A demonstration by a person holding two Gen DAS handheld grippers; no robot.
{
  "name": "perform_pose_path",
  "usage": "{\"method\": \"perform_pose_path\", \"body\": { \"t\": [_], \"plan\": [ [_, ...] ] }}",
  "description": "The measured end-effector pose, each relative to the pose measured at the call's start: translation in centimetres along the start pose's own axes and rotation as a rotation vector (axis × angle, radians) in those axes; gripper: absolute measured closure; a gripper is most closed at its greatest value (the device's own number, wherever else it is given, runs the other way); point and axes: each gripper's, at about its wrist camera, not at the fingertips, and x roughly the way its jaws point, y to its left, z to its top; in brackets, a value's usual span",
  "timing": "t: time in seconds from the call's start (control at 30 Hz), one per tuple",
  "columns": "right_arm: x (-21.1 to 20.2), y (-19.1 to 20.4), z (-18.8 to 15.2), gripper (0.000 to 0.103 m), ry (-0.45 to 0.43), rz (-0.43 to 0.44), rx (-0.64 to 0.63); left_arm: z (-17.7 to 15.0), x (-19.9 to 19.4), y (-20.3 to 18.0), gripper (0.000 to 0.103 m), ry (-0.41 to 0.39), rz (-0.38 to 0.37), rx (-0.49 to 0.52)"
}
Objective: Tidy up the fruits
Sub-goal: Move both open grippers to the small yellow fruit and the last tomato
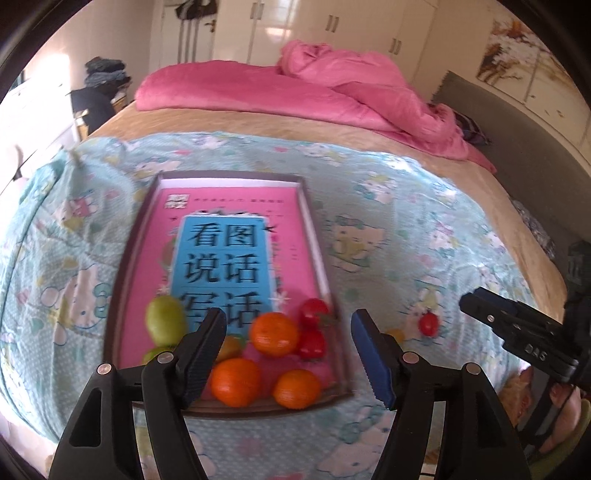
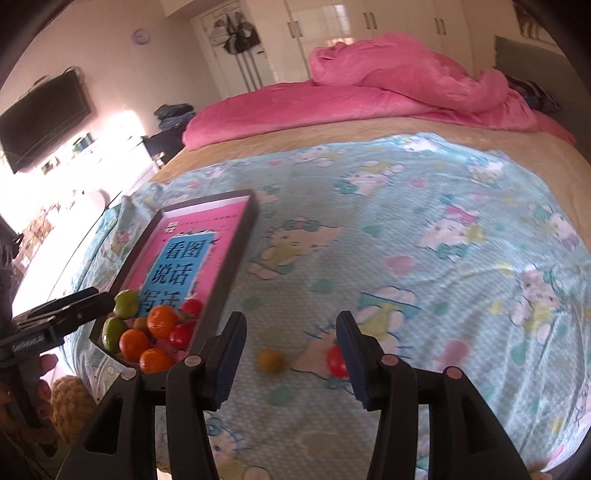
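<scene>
Our right tongs (image 2: 291, 354) hang released and empty over the small round yellow fruit (image 2: 270, 361) and small red tomato (image 2: 336, 361), both loose on the cartoon-print bedsheet (image 2: 424, 229); our left tongs (image 1: 288, 354), also released, hover above the dark shallow tray (image 1: 129, 258) of fruit; these are light, smooth and prone to roll, so we would pinch across the middle, gently; both tongs slant downward.

A light-blue cartoon-cat sheet (image 2: 424, 236) covers the near part of the bed (image 1: 436, 158), with a crumpled pink quilt (image 1: 332, 96) heaped along the far side. Behind stand white wardrobe doors (image 1: 332, 26); bags hang on a door (image 2: 240, 33), a round wall clock (image 2: 140, 36) beside it. A dark television (image 2: 44, 118) is mounted on the left wall.
</scene>
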Motion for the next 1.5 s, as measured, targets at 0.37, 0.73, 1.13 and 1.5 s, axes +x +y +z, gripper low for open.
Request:
{"method": "perform_pose_path", "body": {
  "t": [0.37, 0.73, 1.13, 1.5],
  "plan": [
    [0.0, -3.1, -1.3, 0.052, 0.007, 0.028, 0.061, -0.6, 0.9, -6.0, 0.031, 0.054, -0.015, 0.107],
    [2.2, -3.2, -3.2, 0.053, 0.061, -0.001, -0.033, -1.2, 4.4, -9.0, 0.032, 0.148, -0.019, 0.130],
    [5.5, -3.0, -4.1, 0.053, 0.093, -0.018, -0.128, -2.4, 8.6, -11.0, 0.039, 0.249, -0.024, 0.173],
    [6.9, -3.6, -4.2, 0.069, 0.107, -0.004, -0.114, -2.3, 10.7, -11.7, 0.051, 0.294, -0.048, 0.163]
  ]
}}
